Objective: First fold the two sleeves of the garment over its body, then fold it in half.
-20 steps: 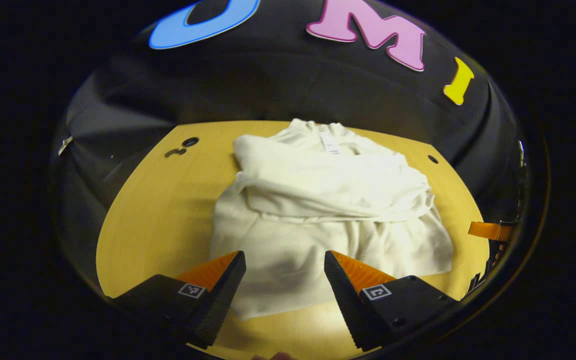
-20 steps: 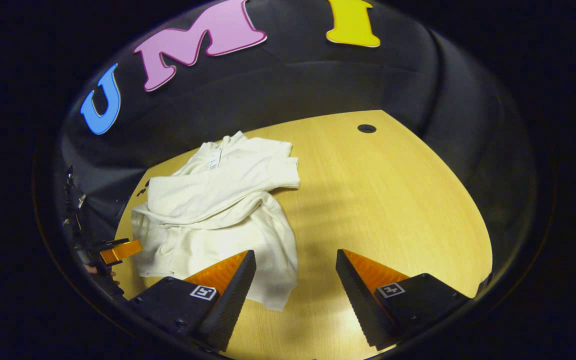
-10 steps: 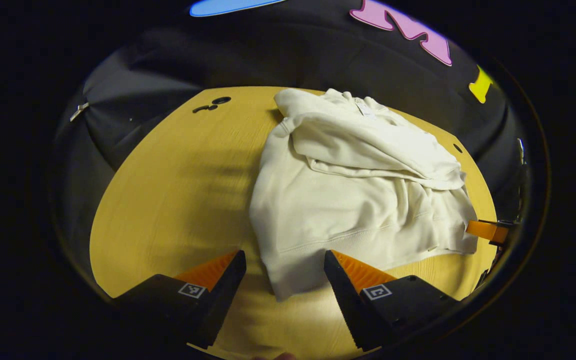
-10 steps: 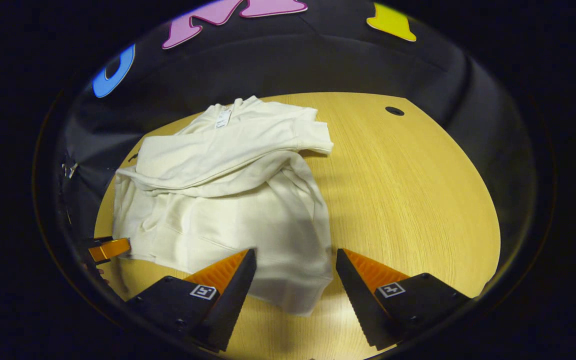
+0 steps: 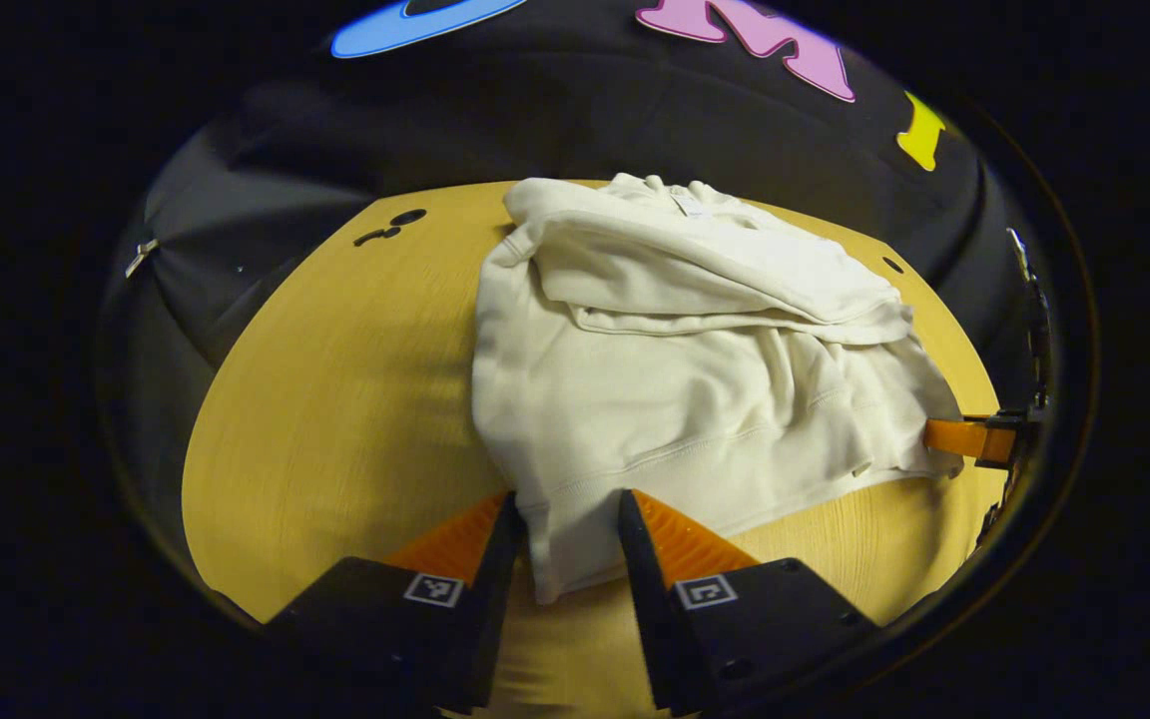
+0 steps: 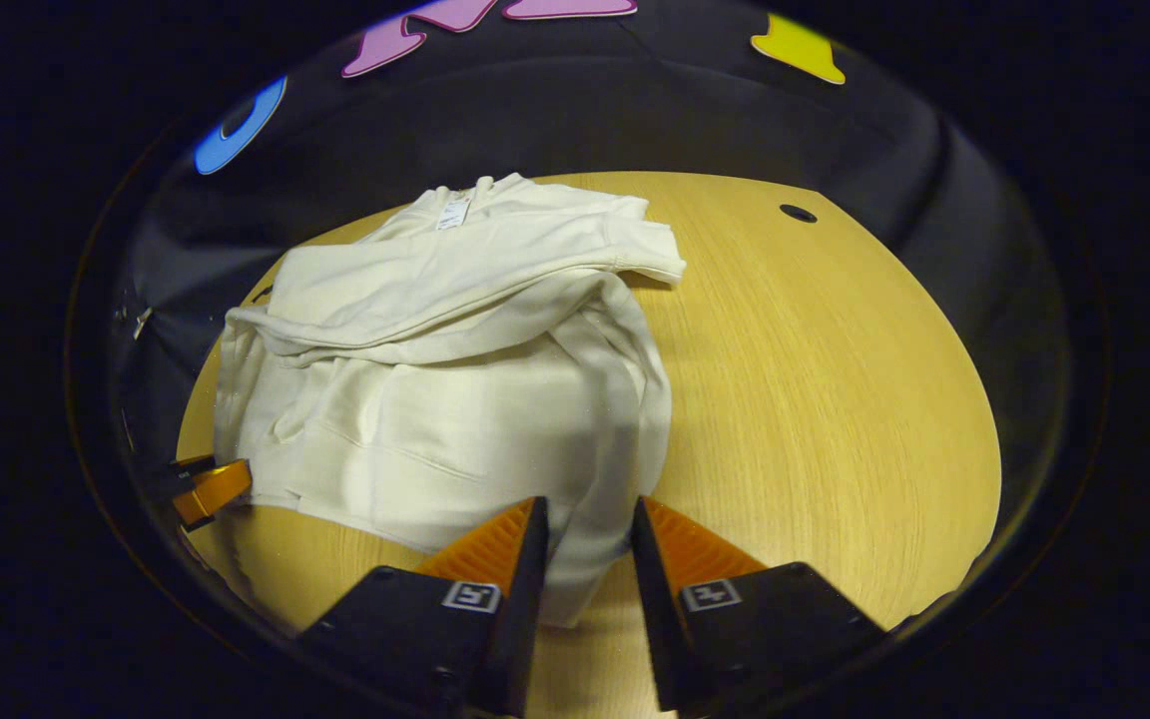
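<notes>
garment (image 5: 675, 399) on table (image 5: 335, 399), left gripper (image 5: 563, 529) and right gripper (image 6: 585, 539) pinching hem

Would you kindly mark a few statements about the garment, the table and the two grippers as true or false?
1. The garment lies on a wooden table. True.
2. Both sleeves are spread out flat to the sides. False: they are folded across the body.
3. The left gripper has the garment's near hem corner between its fingers. True.
4. The right gripper hovers wide open over bare table. False: its fingers are narrowed around the other hem corner.
5. The garment is dark blue. False: it is cream white.
</notes>
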Tool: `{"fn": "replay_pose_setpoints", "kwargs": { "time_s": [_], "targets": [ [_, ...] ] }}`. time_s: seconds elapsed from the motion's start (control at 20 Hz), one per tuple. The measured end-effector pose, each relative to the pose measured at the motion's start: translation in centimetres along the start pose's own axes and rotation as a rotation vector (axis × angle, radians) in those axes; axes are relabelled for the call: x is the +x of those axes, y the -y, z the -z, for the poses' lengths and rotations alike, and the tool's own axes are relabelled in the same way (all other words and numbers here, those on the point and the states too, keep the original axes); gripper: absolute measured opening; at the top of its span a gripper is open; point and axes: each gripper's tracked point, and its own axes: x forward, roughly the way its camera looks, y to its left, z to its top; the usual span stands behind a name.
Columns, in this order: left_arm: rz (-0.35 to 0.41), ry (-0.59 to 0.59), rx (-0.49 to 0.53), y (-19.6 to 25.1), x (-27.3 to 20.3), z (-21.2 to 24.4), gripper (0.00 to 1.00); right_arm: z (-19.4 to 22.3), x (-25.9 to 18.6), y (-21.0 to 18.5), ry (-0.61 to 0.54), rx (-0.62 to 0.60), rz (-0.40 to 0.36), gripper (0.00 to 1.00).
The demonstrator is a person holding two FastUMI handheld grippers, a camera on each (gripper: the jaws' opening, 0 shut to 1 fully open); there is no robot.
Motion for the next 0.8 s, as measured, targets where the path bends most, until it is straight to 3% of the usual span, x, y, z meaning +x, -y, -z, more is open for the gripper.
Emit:
{"fn": "replay_pose_setpoints", "kwargs": {
  "time_s": [0.05, 0.1, 0.15, 0.25, 0.45, 0.8],
  "targets": [
    [0.01, 0.007, 0.012, 0.4, 0.1, -0.1, 0.38, 0.0, 0.0, -0.4, 0.001, -0.008, -0.008, 0.31],
    [0.012, 0.008, 0.023, 0.5, 0.1, -0.1, 0.34, 0.0, 0.1, -0.3, 0.003, -0.015, -0.007, 0.22],
    [0.021, 0.004, 0.034, 0.7, 0.1, -0.2, 0.21, -0.2, -0.1, -0.6, -0.001, -0.013, -0.015, 0.18],
    [0.053, -0.003, 0.019, 0.9, -0.1, -0.2, 0.12, 0.2, -0.2, -1.0, -0.032, 0.01, -0.067, 0.09],
    [0.131, -0.029, -0.02, 1.1, -0.2, -0.5, 0.07, -0.4, -0.1, -0.5, -0.051, 0.08, -0.095, 0.08],
    [0.122, 0.002, 0.017, 1.1, -1.6, -3.4, 0.07, -4.3, -2.1, -0.6, 0.004, 0.08, -0.11, 0.08]
  ]
}}
